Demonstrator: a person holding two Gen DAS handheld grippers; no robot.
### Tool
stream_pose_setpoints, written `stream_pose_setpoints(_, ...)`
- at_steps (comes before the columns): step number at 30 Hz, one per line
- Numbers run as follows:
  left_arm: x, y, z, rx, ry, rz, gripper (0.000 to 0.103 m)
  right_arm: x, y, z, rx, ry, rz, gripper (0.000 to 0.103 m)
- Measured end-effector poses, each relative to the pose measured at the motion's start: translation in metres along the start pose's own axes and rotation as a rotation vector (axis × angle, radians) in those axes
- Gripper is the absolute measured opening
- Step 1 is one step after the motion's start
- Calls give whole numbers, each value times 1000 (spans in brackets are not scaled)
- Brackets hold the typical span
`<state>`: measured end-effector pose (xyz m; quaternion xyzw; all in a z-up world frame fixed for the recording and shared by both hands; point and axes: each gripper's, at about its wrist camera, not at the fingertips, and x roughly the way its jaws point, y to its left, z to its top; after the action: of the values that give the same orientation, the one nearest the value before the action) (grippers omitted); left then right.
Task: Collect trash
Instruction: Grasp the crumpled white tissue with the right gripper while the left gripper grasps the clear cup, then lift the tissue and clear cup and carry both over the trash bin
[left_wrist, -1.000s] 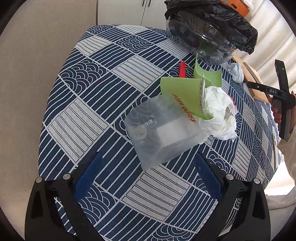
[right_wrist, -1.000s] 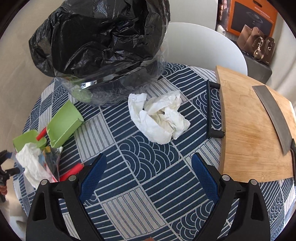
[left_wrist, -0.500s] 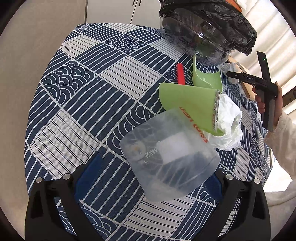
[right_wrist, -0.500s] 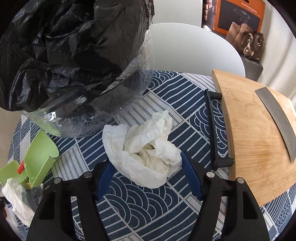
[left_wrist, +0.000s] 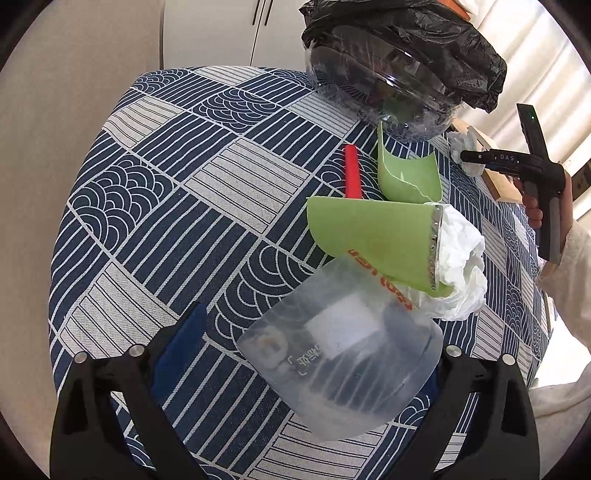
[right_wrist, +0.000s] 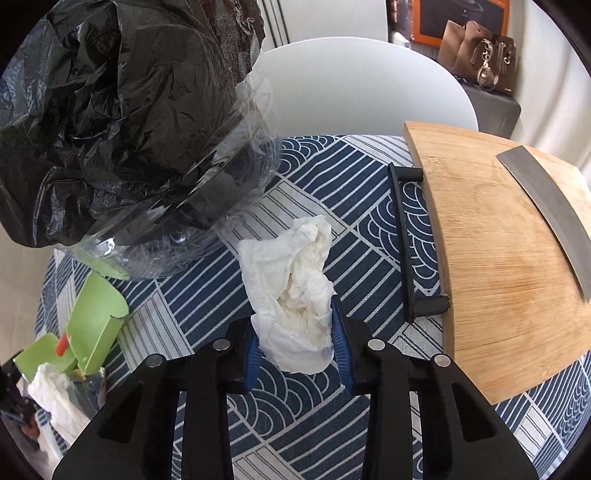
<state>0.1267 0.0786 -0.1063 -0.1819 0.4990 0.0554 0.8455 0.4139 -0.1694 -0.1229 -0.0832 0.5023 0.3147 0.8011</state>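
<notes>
The right gripper (right_wrist: 295, 347) has closed on the crumpled tissue (right_wrist: 291, 291) beside the bag-lined bin (right_wrist: 122, 122).

A second ago its pads stood wide apart short of the wad; now they pinch it on the tablecloth (right_wrist: 373, 184) just beside the cutting board (right_wrist: 498, 240), so a lift into the bin looks next. The left gripper (left_wrist: 306, 369), jaws spread, has moved up around the clear plastic cup (left_wrist: 343, 362) without yet squeezing it.

Tablecloth (left_wrist: 155, 206): navy-white, stripe and wave-arch patches. Bin liner (right_wrist: 110, 96): black. Crumpled tissue (right_wrist: 295, 295): white. Torn packaging (left_wrist: 373, 236): green, orange lettering. Straw (left_wrist: 352, 171): red. Cutting board (right_wrist: 498, 240): tan wood. Gripper pads (right_wrist: 252, 354): blue.
</notes>
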Motion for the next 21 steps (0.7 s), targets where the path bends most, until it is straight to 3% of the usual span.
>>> stream_pose_setpoints(5, -4, -8, -4, 36, 16, -1, 45, -12, -10, -9, 26, -10, 11, 31)
stream_pose_setpoints(8, -8, -13, -7, 48, 15, -5, 40, -23, -14, -13, 22, -19, 13, 31)
stream_pose_setpoints(11, -14, -16, -12, 48, 11, -24, 21, -34, -13, -16, 16, -28, 19, 31)
stream_pose_setpoints(16, -19, -22, -22, 56, 29, -11, 18, -51, -15, -21, 11, -55, 23, 31)
stream_pose_setpoints(21, -34, -25, -35, 36, -2, -7, 10, -68, -13, -27, 3, -78, 31, 31)
